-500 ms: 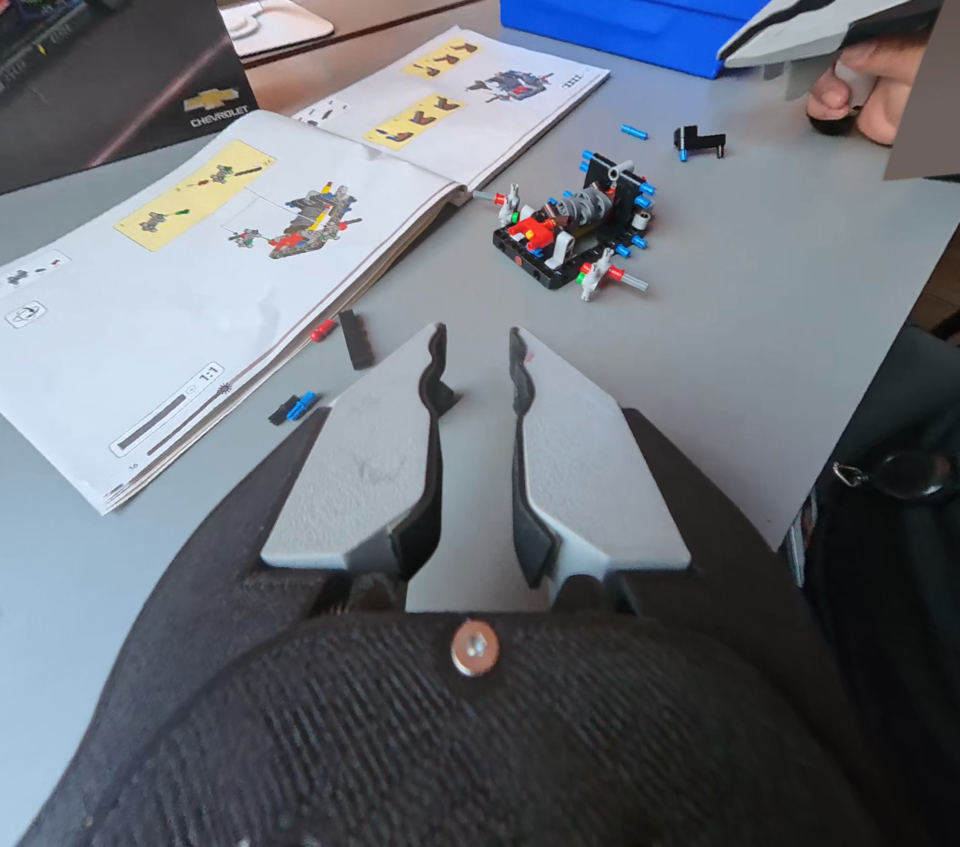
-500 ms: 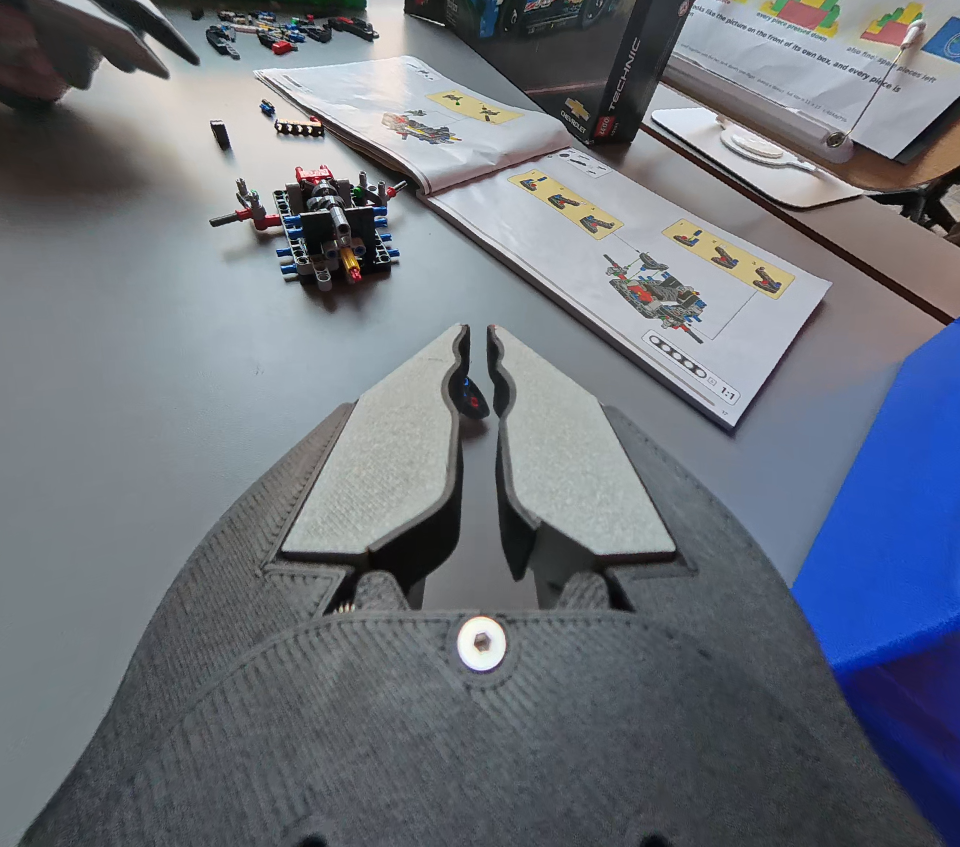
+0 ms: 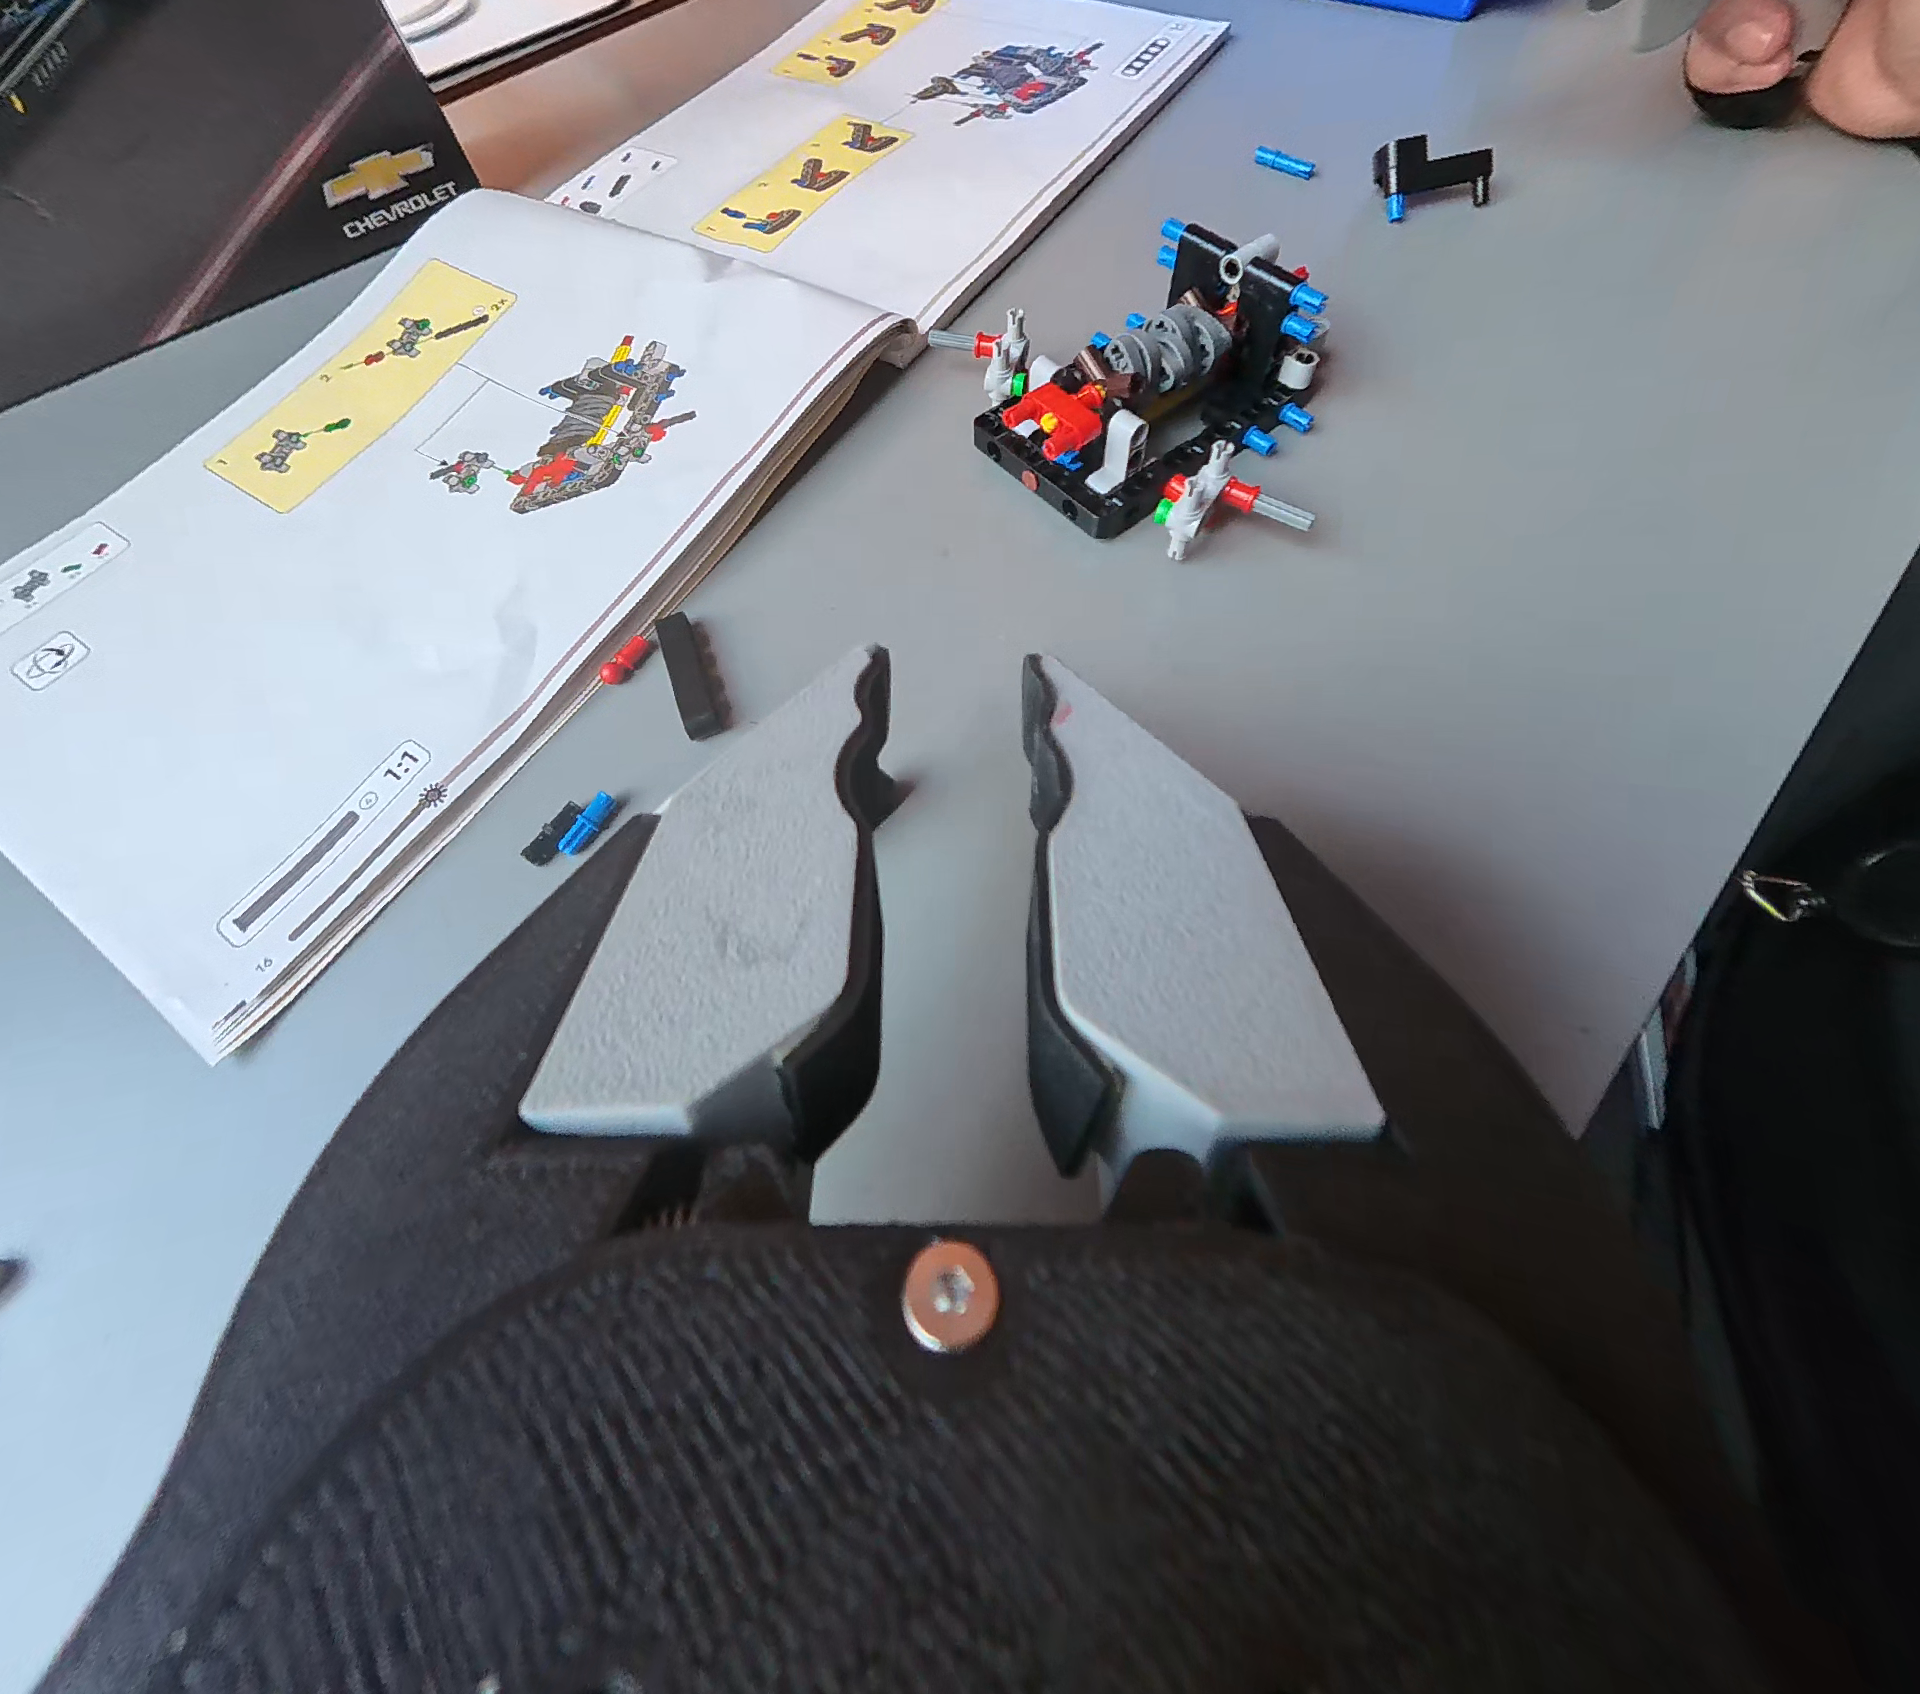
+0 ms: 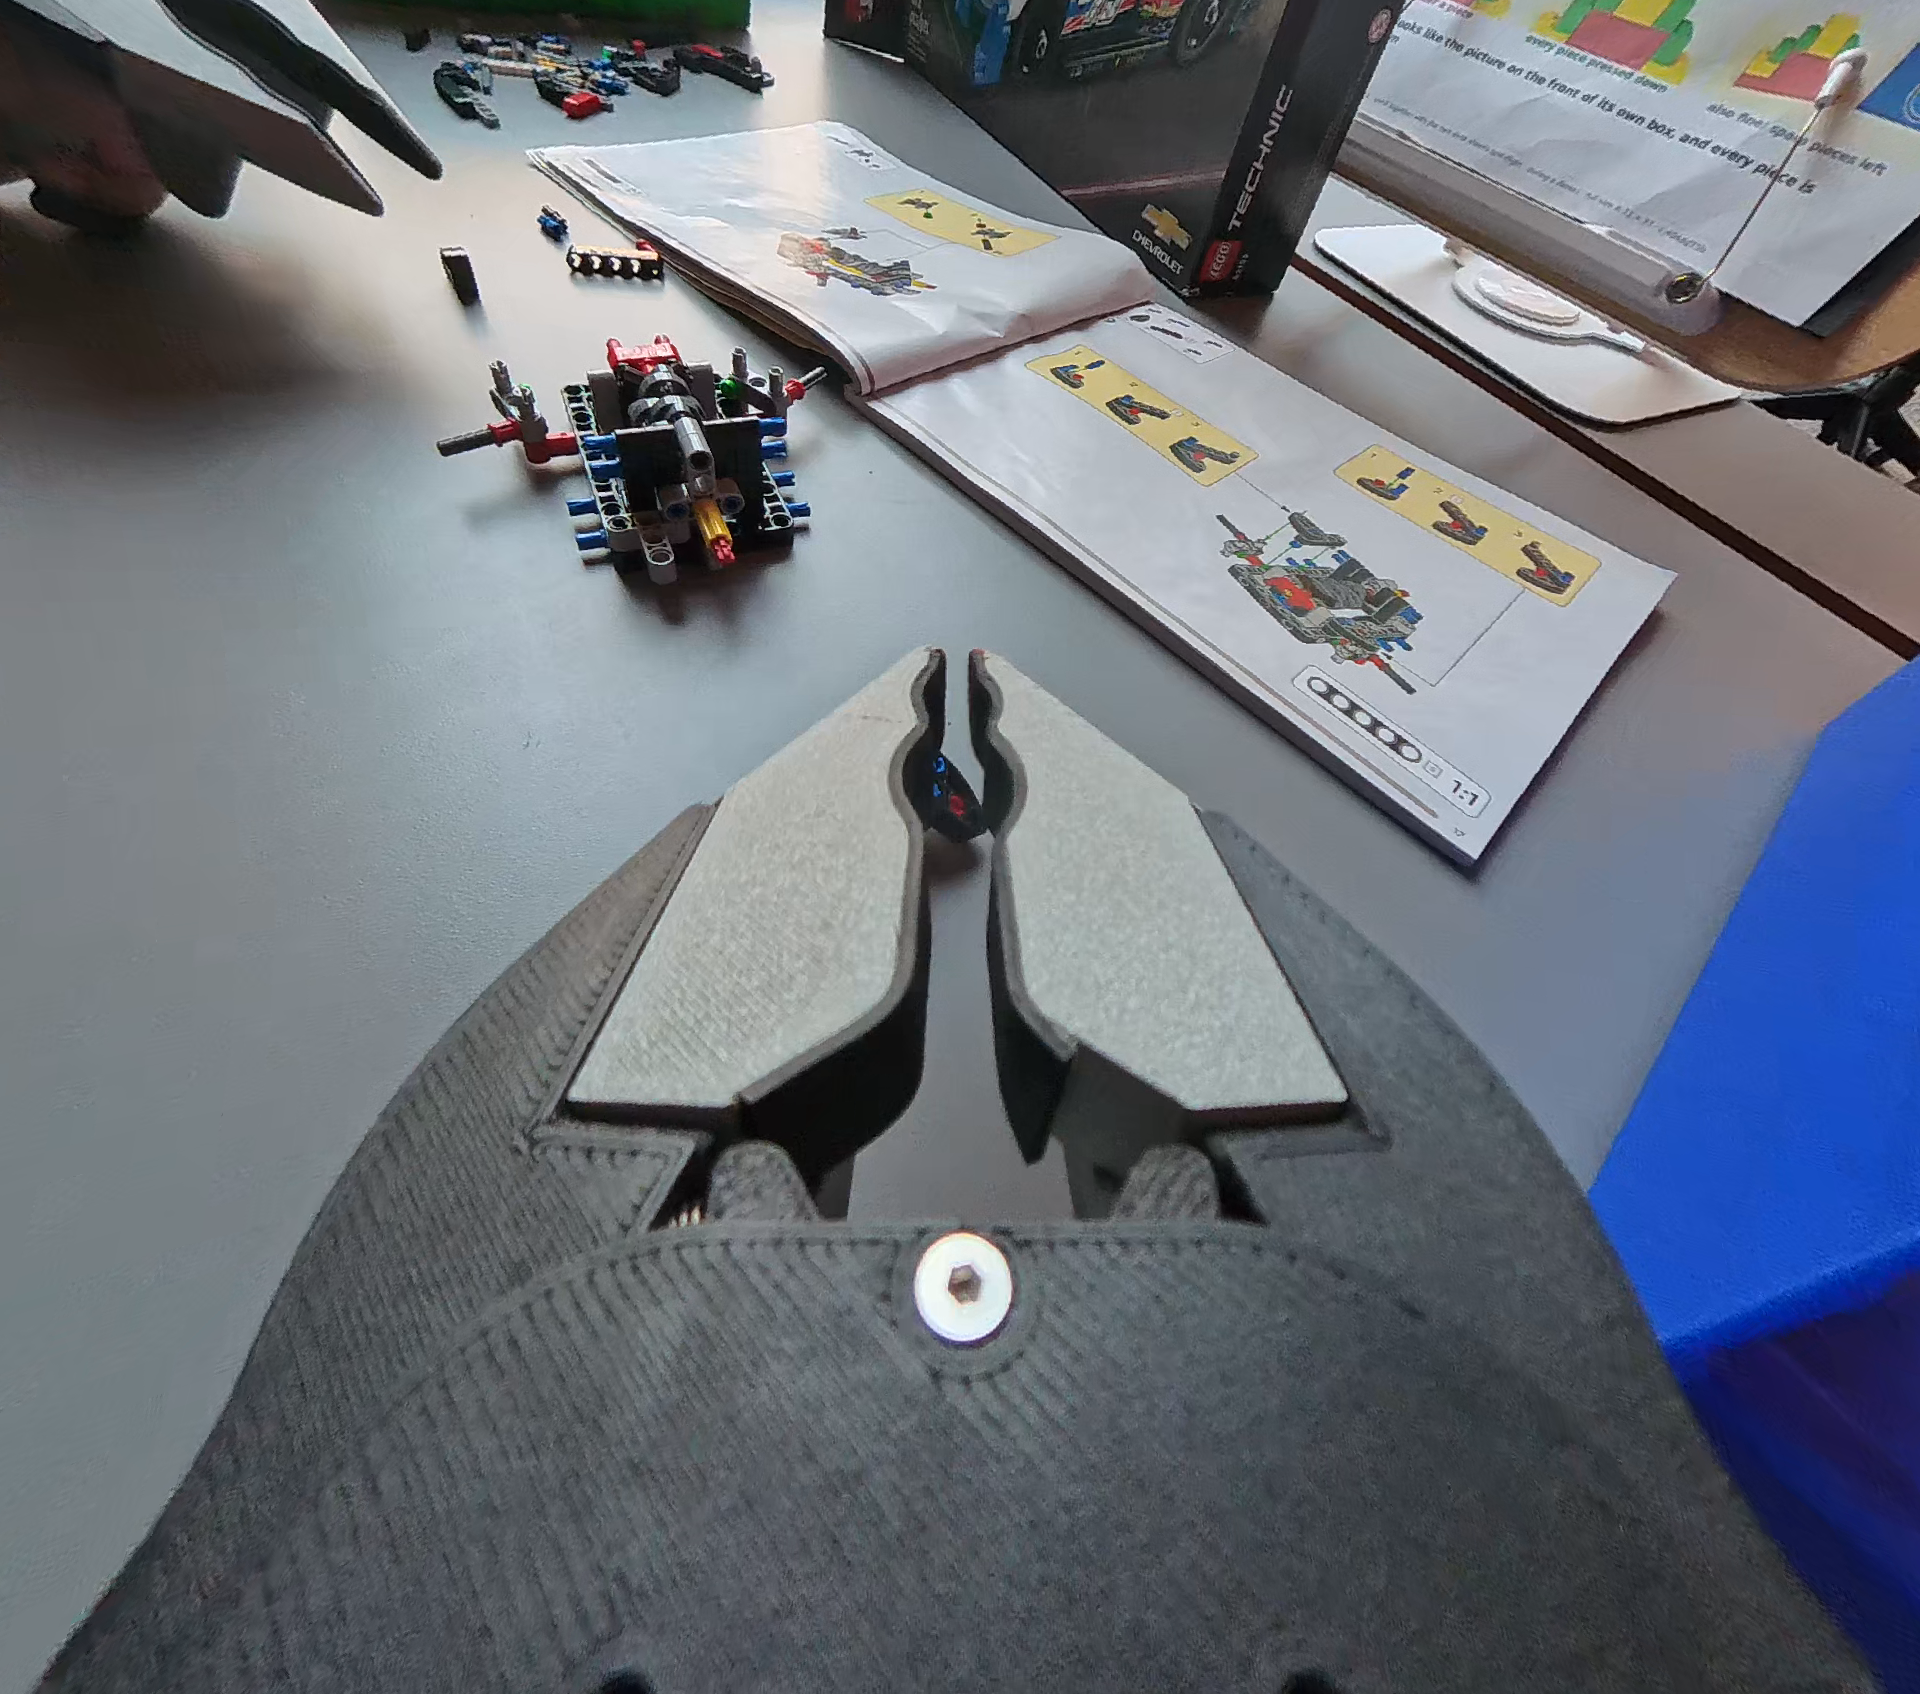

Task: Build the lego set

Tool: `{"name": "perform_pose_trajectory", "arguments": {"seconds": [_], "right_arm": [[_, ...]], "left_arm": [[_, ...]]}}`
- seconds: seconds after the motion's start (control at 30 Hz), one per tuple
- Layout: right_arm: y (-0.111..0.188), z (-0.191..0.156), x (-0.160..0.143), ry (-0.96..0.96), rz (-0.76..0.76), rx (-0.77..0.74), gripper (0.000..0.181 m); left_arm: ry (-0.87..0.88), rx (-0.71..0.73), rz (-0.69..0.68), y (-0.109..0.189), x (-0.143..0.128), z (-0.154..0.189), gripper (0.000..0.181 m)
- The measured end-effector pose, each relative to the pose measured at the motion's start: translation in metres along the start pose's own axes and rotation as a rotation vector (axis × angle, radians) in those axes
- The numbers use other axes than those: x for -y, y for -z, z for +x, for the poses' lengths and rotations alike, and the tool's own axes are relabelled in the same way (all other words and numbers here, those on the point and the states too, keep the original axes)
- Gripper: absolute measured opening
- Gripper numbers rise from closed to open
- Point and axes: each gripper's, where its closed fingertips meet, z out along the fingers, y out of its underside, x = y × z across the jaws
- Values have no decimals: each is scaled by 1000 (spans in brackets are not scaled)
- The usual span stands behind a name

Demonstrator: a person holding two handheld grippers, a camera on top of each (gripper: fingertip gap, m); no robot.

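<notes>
Grey surface (image 3: 1558, 709) carries a small chassis assembly (image 3: 1143, 408) beside the open instruction booklet (image 3: 416, 605), so most of the build looks undone. Beyond the booklet loose parts (image 4: 603, 70) wait. Left gripper (image 3: 954, 678) jaws stand apart, empty; right gripper (image 4: 956, 678) jaws pinch a small black piece (image 4: 951, 797).

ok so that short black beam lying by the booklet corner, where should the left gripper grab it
Grip the black beam across its two long side faces, near the middle, coming down from above. It lies flat on the table, with only a red pin close by, beside its far end. The left gripper is open and empty.
</notes>
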Motion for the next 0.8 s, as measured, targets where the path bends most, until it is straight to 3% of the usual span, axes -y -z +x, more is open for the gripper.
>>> {"name": "perform_pose_trajectory", "arguments": {"seconds": [0.4, 0.57, 0.8], "right_arm": [[5, -2, 5, -51, 36, 31, 1], [4, -4, 3, -28, 26, 29, 0], [4, -7, 4, -20, 25, 43, 0]], "left_arm": [[-14, 22, -38, -3, -5, -2, 23], [-159, 151, -198, 1, -34, -26, 28], [-227, 134, -257, 1, -45, -25, 27]]}}
